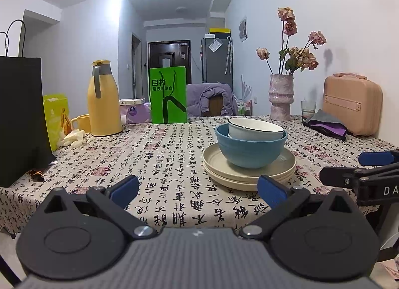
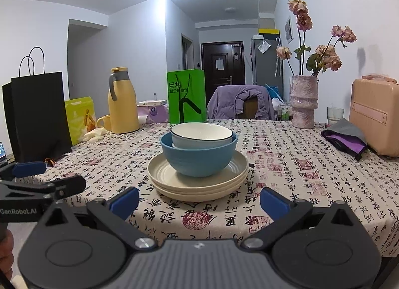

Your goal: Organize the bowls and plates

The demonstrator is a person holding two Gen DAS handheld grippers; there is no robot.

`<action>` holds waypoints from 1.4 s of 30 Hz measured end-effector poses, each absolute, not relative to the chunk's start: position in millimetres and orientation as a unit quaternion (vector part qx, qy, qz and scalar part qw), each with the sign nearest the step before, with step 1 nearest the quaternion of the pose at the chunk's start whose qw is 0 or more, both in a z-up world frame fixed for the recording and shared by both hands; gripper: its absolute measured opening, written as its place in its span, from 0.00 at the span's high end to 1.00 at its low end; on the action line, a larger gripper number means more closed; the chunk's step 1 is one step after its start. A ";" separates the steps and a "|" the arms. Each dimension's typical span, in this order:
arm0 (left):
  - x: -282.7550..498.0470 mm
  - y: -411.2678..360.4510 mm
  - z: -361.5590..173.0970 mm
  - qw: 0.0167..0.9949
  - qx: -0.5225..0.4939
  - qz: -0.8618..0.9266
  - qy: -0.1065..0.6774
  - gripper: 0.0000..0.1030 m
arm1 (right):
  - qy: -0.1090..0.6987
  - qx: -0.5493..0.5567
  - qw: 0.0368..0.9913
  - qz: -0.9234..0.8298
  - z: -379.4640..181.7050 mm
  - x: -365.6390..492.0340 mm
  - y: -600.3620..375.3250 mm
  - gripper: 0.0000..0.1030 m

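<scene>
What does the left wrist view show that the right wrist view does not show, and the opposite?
Only the left wrist view shows the right gripper from the side, at its right edge. Only the right wrist view shows the left gripper from the side, a laptop corner and part of a hand at its left edge. Both show the white bowl inside the blue bowl on stacked cream plates, the yellow flask and the vase. Both grippers are open, holding nothing.

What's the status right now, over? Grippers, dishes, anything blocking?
Left gripper open, empty; right gripper too. White bowl nested in blue bowl, atop stacked plates. Nothing between grippers and stack.
</scene>
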State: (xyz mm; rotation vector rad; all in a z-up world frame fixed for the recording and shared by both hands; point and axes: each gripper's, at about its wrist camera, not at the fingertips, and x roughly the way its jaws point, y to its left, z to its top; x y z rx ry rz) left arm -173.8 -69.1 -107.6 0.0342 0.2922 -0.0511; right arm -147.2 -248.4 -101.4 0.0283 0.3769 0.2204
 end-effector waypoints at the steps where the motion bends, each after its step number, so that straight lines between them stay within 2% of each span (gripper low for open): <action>1: -173.1 -68.3 -107.5 0.989 0.015 -0.025 0.147 0.00 | 0.188 0.014 0.976 0.109 -101.8 -146.7 -248.4 0.00; 42: -175.0 -65.5 -108.7 0.989 0.009 -0.026 0.147 0.00 | 0.190 0.012 0.975 0.118 -103.1 -146.1 -245.3 0.00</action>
